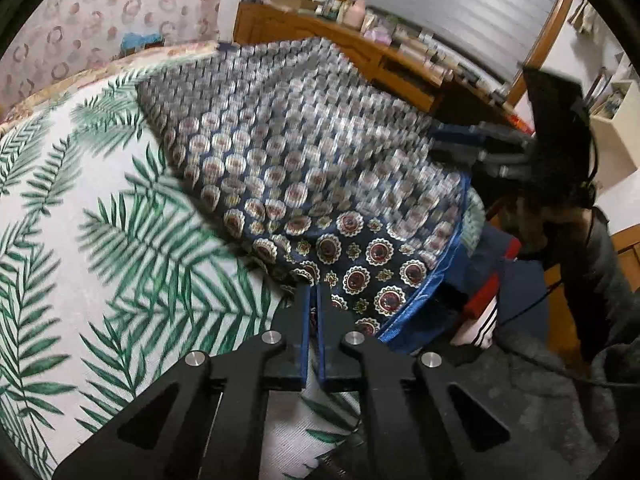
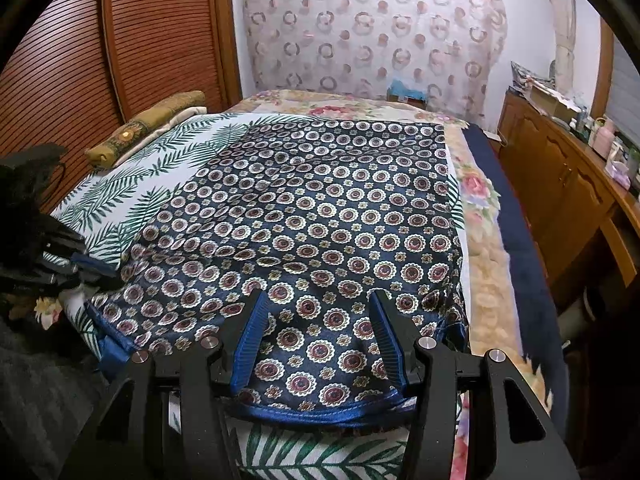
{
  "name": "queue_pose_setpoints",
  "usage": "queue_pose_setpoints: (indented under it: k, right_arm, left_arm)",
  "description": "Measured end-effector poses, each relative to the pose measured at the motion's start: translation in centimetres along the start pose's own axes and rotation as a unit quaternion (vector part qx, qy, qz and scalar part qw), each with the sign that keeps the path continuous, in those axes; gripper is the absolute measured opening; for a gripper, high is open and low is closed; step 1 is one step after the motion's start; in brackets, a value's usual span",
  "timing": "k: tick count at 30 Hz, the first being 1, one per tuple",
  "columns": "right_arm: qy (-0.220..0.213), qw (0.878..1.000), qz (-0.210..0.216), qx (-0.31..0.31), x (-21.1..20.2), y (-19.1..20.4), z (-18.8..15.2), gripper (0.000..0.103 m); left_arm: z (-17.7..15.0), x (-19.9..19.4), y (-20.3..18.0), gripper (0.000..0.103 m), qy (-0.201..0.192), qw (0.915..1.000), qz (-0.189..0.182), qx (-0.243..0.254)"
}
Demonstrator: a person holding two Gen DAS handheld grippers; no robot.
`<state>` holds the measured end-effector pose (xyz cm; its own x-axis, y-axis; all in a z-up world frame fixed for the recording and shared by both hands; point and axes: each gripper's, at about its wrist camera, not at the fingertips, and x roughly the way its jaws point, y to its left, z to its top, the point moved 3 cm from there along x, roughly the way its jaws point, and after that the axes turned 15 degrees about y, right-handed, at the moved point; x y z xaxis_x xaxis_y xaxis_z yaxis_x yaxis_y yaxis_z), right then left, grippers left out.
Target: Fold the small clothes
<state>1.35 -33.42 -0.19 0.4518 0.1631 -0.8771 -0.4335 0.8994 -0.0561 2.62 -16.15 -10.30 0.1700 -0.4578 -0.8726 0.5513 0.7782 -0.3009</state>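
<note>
Your left gripper (image 1: 313, 292) is pinched shut on the patterned garment's (image 1: 304, 168) near hem; your right gripper (image 2: 320, 300) straddles that hem, jaws apart, gripping nothing; cloth stretches ahead.

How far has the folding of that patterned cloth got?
Barely begun. The patterned cloth lies spread flat on the bed, no fold visible. In hand: the left gripper has shut on its near edge; the right gripper straddles the hem, jaws open. All folding remains.
</note>
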Motion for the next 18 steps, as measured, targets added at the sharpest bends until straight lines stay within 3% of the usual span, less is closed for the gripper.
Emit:
queue_pose_setpoints:
  k: [8, 18]
  right_arm:
    - [0.013, 0.998, 0.047, -0.039, -1.0, 1.6, -1.6, 0.06]
    - [0.036, 0.995, 0.05, -0.073, -1.5, 2.1, -2.9, 0.065]
  left_arm:
    - [5.1, -4.0, 0.0, 0.003, -0.084, 0.9962, 0.02, 0.007]
    - [9.0, -2.2, 2.4, 0.003, -0.088, 0.9953, 0.037, -0.019]
